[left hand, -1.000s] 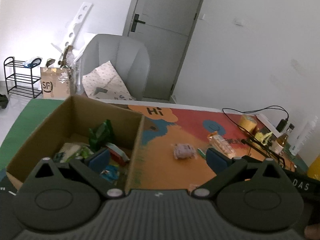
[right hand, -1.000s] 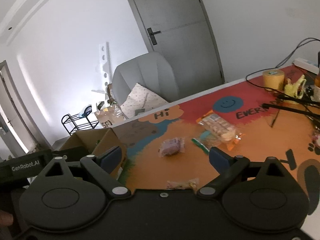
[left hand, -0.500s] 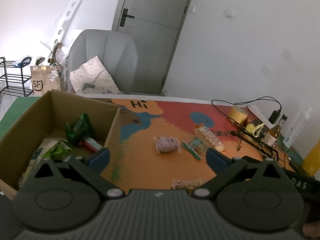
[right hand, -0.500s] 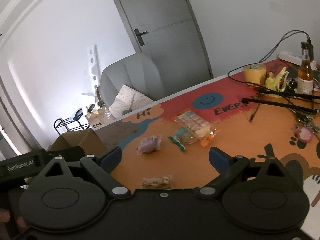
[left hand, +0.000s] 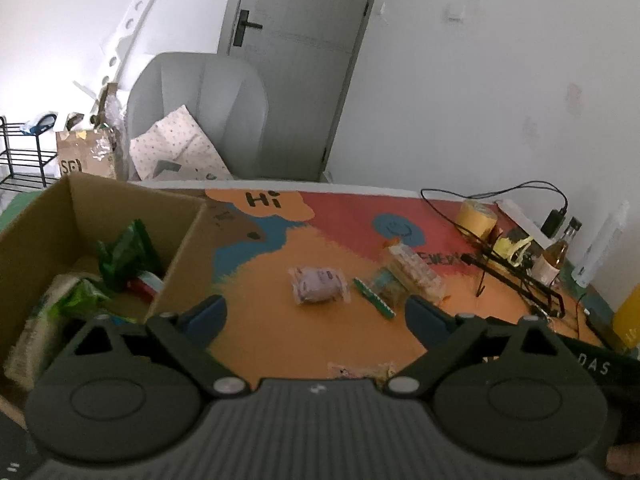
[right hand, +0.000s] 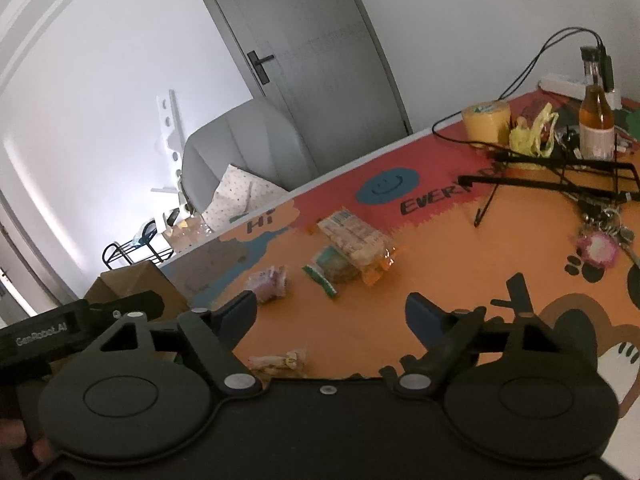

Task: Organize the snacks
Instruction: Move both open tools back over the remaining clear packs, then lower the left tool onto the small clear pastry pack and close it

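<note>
Snacks like the purple packet [left hand: 320,285] sit loose on the mat [left hand: 280,332] beside the box [left hand: 176,240], both grippers empty, jaws closing.

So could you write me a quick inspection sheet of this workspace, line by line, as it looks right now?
Surface: table covered by a colourful cartoon mat reading "Hi".
Job's things: cardboard box already holding packets; purple packet, biscuit pack, green-striped packet and small pale packet loose on the mat.
Clutter: yellow tape roll, amber bottle, keys, black folding frame.
Grippers: left gripper and right gripper both closing slowly, nothing between the fingers.
Cables: black cable running to a power strip by the wall.
Surroundings: grey armchair, grey door, black rack.
</note>
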